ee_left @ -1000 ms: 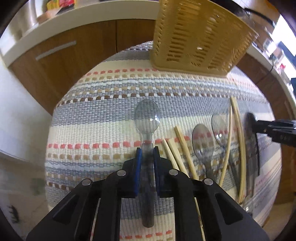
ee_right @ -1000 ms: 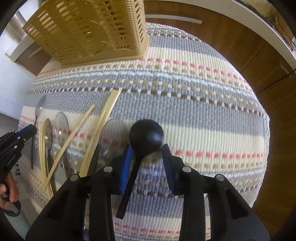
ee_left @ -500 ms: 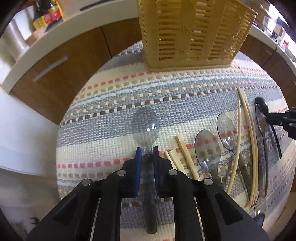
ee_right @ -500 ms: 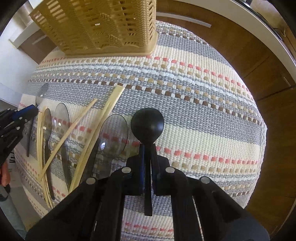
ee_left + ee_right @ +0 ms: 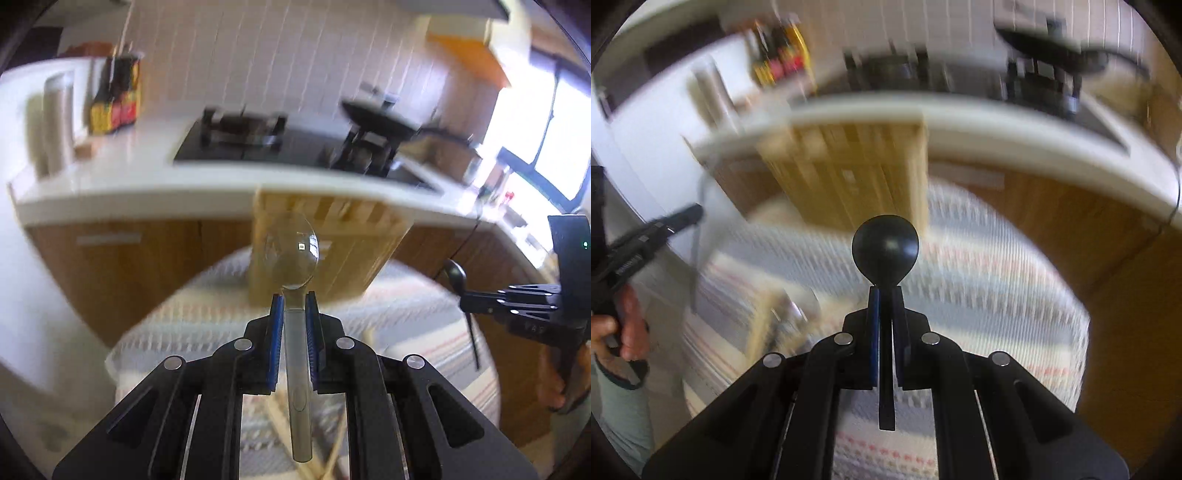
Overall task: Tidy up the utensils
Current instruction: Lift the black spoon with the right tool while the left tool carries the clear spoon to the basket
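Here we see the left gripper [image 5: 294, 300] clamped on the neck of a clear plastic spoon [image 5: 293, 254], its blue pads pressing the handle from both sides. The bowl of the spoon stands up past the fingertips and the handle hangs down between the black fingers. In this view the bowl lies right in front of the tan slatted basket [image 5: 343, 236], which stands on the striped woven mat [image 5: 413, 310] at its far edge, below the white counter [image 5: 147, 181].

The right gripper [image 5: 885, 291] is closed tight on the thin handle of a black spoon [image 5: 885, 247]; the round bowl sits just above the fingertips, and the end of the handle sticks out below them. From this camera the black bowl overlaps the lower part of the basket [image 5: 849, 173], with the mat [image 5: 979, 280] spread beneath.

Each tool shows in the other's view too: to the right of the basket we see the right gripper [image 5: 466, 296] with the black spoon [image 5: 456, 275] upright in it, and to the left of the basket the left gripper [image 5: 694, 213], held by a hand [image 5: 618, 325].

Both views are smeared by motion blur, so we cannot make out the pale sticks and spoons lying on the mat in front of the basket. A stove [image 5: 243, 129] and dark bottles [image 5: 118, 99] stand on the counter behind the basket.
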### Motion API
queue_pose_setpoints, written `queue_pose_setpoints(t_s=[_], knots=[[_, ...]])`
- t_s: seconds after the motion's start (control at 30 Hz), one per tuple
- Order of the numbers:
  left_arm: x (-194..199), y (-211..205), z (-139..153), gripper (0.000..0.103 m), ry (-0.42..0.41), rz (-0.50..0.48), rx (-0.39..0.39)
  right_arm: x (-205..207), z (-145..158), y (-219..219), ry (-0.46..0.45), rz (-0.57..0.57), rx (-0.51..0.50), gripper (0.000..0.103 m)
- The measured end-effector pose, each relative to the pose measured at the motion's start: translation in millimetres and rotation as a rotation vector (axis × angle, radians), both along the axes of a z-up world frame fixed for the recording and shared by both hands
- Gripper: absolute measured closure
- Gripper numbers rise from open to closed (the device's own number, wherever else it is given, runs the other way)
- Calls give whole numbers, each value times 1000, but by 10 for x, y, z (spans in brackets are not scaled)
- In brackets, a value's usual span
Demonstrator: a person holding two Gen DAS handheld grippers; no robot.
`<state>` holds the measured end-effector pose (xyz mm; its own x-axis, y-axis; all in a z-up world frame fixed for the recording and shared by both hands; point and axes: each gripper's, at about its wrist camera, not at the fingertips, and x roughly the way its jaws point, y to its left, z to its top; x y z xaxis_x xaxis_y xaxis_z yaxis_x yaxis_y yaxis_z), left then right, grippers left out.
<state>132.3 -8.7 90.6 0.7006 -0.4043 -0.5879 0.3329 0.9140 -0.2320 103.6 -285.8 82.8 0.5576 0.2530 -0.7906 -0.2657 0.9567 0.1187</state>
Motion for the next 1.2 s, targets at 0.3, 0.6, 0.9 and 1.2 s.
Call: queue_pose_setpoints(t_s=[0.3, 0.6, 0.9, 1.2], knots=[[439, -42, 557, 93, -238, 38, -137, 292, 918, 140, -412, -19, 88, 98], [878, -140, 513, 93, -444, 164, -146, 1026, 706, 34, -553, -90, 110, 98], [1129, -364, 148, 93, -489, 208, -73, 1309, 80, 19, -506, -80, 175, 98], [1179, -323, -128, 91, -446, 195, -107, 1170, -54, -12, -517, -66, 192, 97]])
